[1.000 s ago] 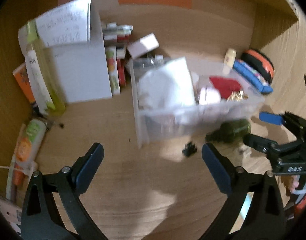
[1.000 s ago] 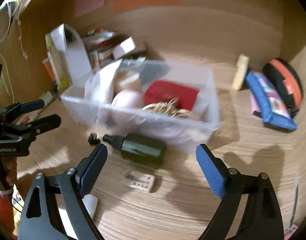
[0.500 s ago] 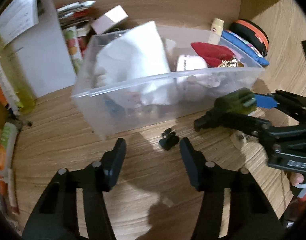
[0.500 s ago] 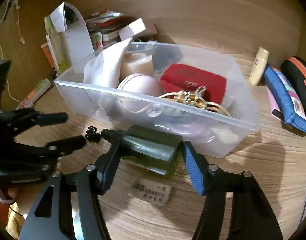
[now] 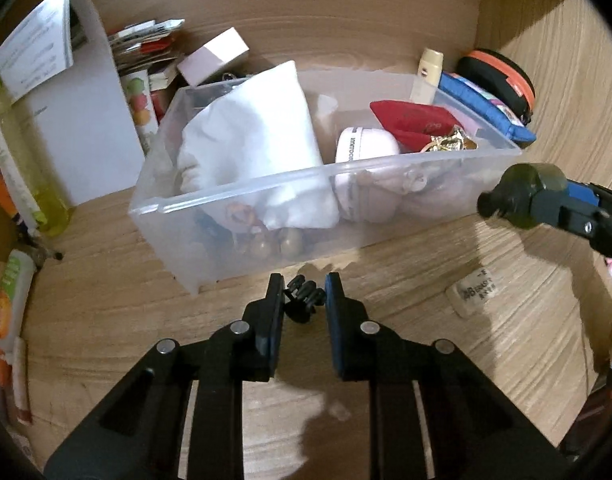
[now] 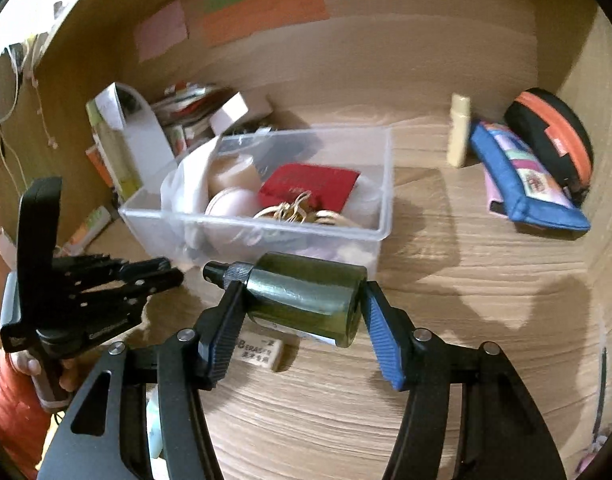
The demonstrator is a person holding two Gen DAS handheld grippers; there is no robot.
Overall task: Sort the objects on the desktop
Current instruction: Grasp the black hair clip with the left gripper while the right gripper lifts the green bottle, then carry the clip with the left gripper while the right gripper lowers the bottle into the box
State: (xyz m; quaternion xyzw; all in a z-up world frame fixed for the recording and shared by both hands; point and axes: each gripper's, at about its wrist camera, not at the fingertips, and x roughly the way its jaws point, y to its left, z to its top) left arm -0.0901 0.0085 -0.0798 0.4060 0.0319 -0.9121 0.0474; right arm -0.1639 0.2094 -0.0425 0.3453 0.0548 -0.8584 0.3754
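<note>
A second ago both sets of jaws stand wide open above the bench. Now the left gripper (image 5: pixel 305 300) is down at the bench with its jaws narrowed around the small black clip (image 5: pixel 303 299), which sits between the two pads just in front of the clear bin (image 5: pixel 242 196). The right gripper (image 6: pixel 302 304) has gone from hovering over the dark green bottle (image 6: pixel 306 298) to clamping it end to end, and the bottle is now lifted off the bench above the eraser (image 6: pixel 262 354).

home desk nook | wooden desktop (image 6: pixel 446 360) | sticky notes (image 6: pixel 262 12) | pencil case (image 6: pixel 522 184)
</note>
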